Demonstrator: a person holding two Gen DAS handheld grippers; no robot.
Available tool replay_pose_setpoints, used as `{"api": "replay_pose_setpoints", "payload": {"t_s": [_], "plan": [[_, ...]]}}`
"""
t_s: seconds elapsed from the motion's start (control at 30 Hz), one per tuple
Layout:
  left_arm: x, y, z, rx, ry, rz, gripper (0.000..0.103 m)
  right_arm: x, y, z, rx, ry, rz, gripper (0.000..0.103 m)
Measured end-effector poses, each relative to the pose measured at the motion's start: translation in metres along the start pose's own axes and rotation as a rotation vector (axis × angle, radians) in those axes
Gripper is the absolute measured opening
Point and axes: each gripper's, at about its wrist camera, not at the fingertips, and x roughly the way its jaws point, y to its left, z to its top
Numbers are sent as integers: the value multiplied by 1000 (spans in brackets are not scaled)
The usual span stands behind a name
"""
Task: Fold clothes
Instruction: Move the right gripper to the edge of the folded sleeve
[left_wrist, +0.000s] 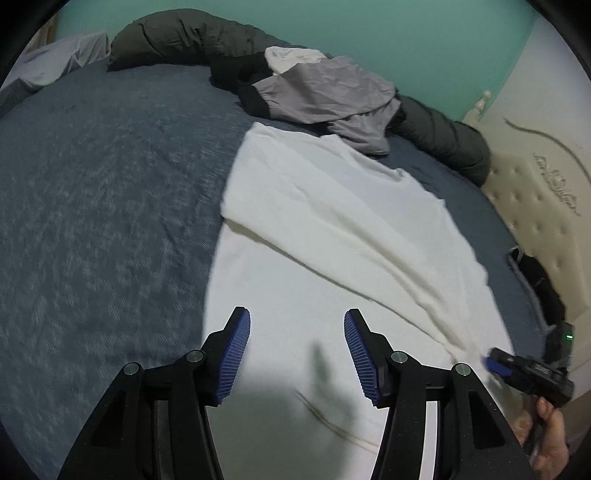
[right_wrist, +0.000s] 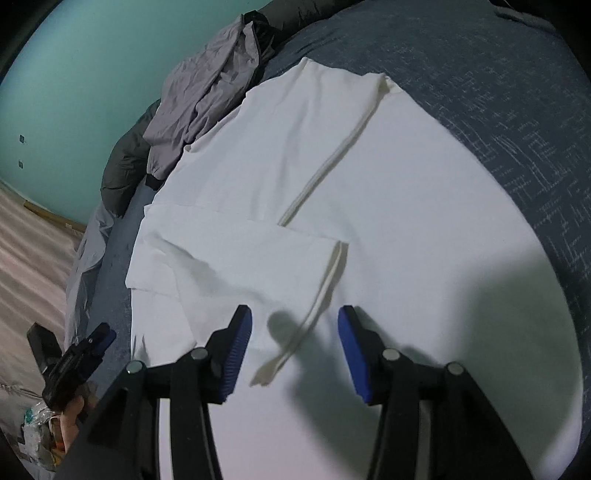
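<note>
Two grippers are held above a white shirt (left_wrist: 332, 229) that is spread flat on a blue bedspread (left_wrist: 103, 192). In the left wrist view the left gripper (left_wrist: 297, 354) is seen with its blue pads spread apart; nothing is pinched between them, and only bare white cloth lies below the gap. The shirt fills that view from 6 o'clock toward 1 o'clock, with one side folded over along a diagonal edge. The right gripper (left_wrist: 496, 363) is seen at 4 o'clock in the same view, near the shirt's edge and held by a hand (left_wrist: 550, 439). In the right wrist view the right gripper (right_wrist: 295, 350) is shown with its jaws parted; no cloth is pinched by the pads, and a hem of the shirt (right_wrist: 369, 184) lies loose below the gap. A sleeve is seen folded across the body of the shirt at 9 o'clock of centre. The left gripper (right_wrist: 99, 341) appears at 8 o'clock there, off the shirt's edge. A grey garment (left_wrist: 325, 99) is heaped at 12 o'clock in the left view, just beyond the shirt's far end and touching it. A dark duvet (left_wrist: 184, 40) is bunched along a teal wall (left_wrist: 369, 26) behind it. A cream headboard (left_wrist: 535, 206) is seen at 3 o'clock.
</note>
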Motion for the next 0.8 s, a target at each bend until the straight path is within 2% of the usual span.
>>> {"api": "replay_pose_setpoints", "payload": {"t_s": [0.13,0.3,0.4,0.43,0.5,0.6,0.73,0.8], "plan": [[21,20,23,-13,9,35,57,4,3,2,-8,-9,1,49],[42,41,46,-78,15,15,57,6,10,4,-46,-18,5,47],[50,48,54,-98,5,2,57,9,11,5,-62,-27,6,32],[52,49,56,-105,5,-6,57,10,10,6,-62,-28,2,23],[58,51,58,-114,5,-22,55,12,8,7,-53,-30,1,12],[63,53,59,-118,9,-36,38,11,6,7,-54,-33,5,4],[64,52,59,-115,-1,-46,12,3,8,8,-65,-63,8,2],[62,52,61,-111,-13,-56,6,-5,9,9,-68,-89,11,2]]}}
